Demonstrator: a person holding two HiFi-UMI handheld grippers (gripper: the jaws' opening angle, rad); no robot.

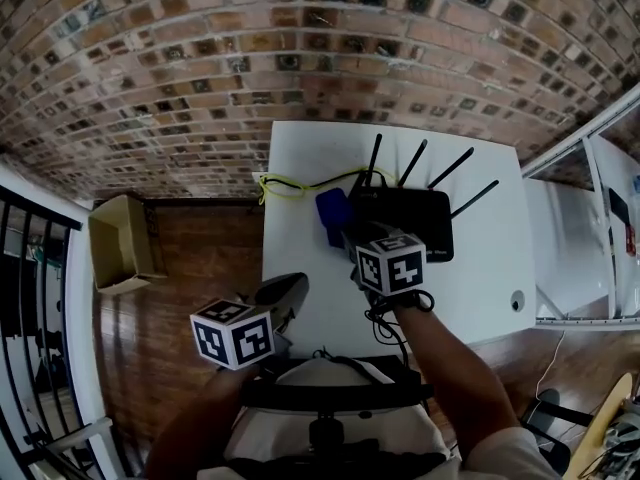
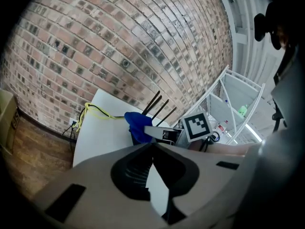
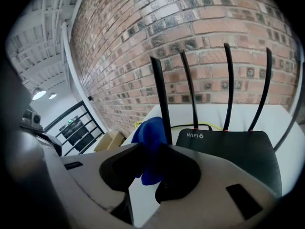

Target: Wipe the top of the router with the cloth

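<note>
The black router [image 1: 410, 223] with several upright antennas lies on the white table [image 1: 480, 268]. A blue cloth [image 1: 332, 214] hangs at the router's left edge, and my right gripper [image 1: 352, 242] is shut on it. In the right gripper view the cloth [image 3: 149, 131] bunches between the jaws of the right gripper [image 3: 151, 151], beside the leftmost antenna, with the router's top [image 3: 233, 149] to the right. My left gripper [image 1: 283, 291] hovers at the table's near left edge, shut and holding nothing. The left gripper [image 2: 152, 146] looks toward the cloth [image 2: 137, 124].
A yellow cable [image 1: 298, 182] loops behind the router toward the brick wall [image 1: 300, 48]. A cardboard box [image 1: 120, 243] stands on the wood floor at the left. White shelving [image 1: 600, 218] borders the table's right side. A black railing [image 1: 30, 308] runs at far left.
</note>
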